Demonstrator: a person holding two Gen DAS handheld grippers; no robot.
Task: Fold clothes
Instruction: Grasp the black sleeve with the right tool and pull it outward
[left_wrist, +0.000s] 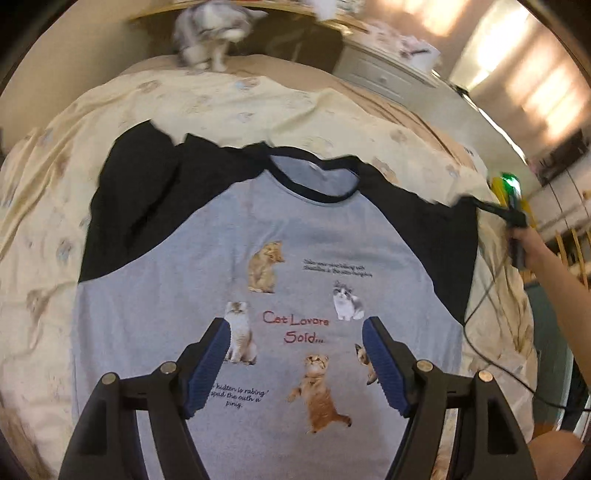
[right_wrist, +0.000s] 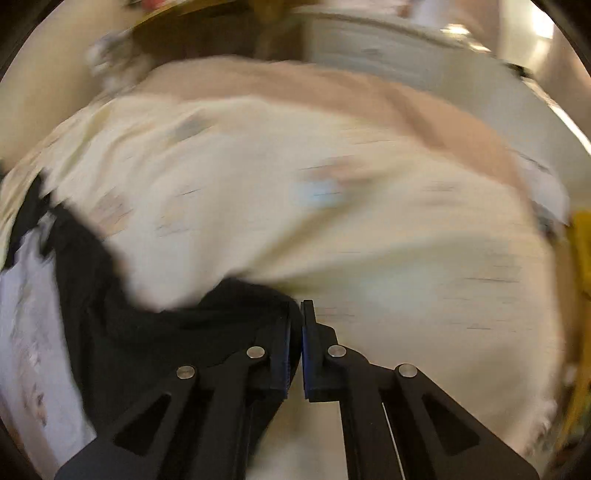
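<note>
Black cloth is what my right gripper (right_wrist: 295, 347) has between its blue pads, jaws clenched on the end of the shirt's dark sleeve (right_wrist: 155, 332) at the lower middle of the right wrist view (that view is badly smeared, so I cannot say how much cloth is caught). My left gripper (left_wrist: 297, 363) is released, its jaws standing wide over the printed chest with nothing between them, at the bottom centre of its own frame.

The shirt (left_wrist: 266, 280) lies face up across the middle of the left view, grey body with black sleeves, spread on a pale yellow bedspread (left_wrist: 229, 107). The sleeve at the right of that frame is drawn out taut toward the right edge, where my right hand (left_wrist: 524, 240) holds the tool. The other sleeve (left_wrist: 136, 199), upper left, is bunched and creased.

What could go wrong, as I judge it: if the bite on the sleeve is only a thin edge, a firm pull may slip it free, or drag the whole shirt sideways and skew the body, since nothing pins it. The soft bedspread may ride along and wrinkle under the fold. A cat (left_wrist: 210, 33) stands at the top of the frame, on the far end of the bed, and could walk onto the shirt. The cable (left_wrist: 491, 295) trailing from my right tool could snag the cloth.
</note>
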